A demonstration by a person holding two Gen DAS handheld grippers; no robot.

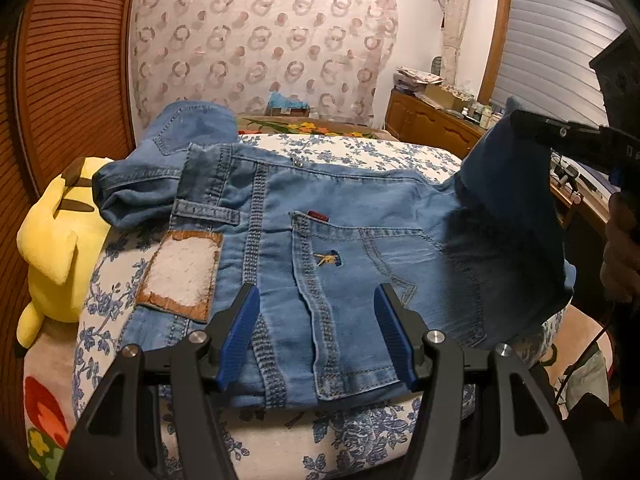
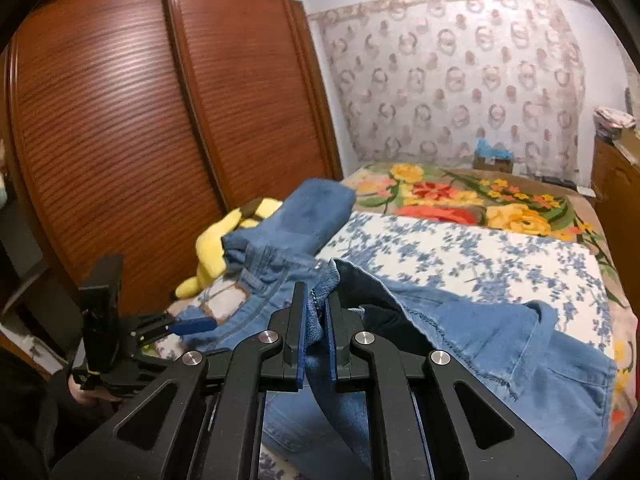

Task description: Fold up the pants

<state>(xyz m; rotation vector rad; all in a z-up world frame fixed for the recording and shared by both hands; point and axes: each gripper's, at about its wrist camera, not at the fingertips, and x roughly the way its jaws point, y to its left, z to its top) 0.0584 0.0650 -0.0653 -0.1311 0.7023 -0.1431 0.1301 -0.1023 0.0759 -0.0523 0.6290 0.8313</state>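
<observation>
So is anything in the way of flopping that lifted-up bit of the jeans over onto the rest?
Nothing visible blocks it. The right gripper holds the raised denim flap, and the flat jeans beneath lie bare. The open left gripper hovers over their near edge, perhaps in the flap's way. The yellow plush toy sits off to the side.

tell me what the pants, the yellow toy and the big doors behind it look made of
Pants: light blue denim, washed and soft-looking, with contrast stitching and a leather-like waistband patch.
Yellow toy: plush fabric, matte and fuzzy, probably stuffed.
Doors: reddish-brown wood or wood veneer, ribbed in fine horizontal slats with a slight sheen.
</observation>
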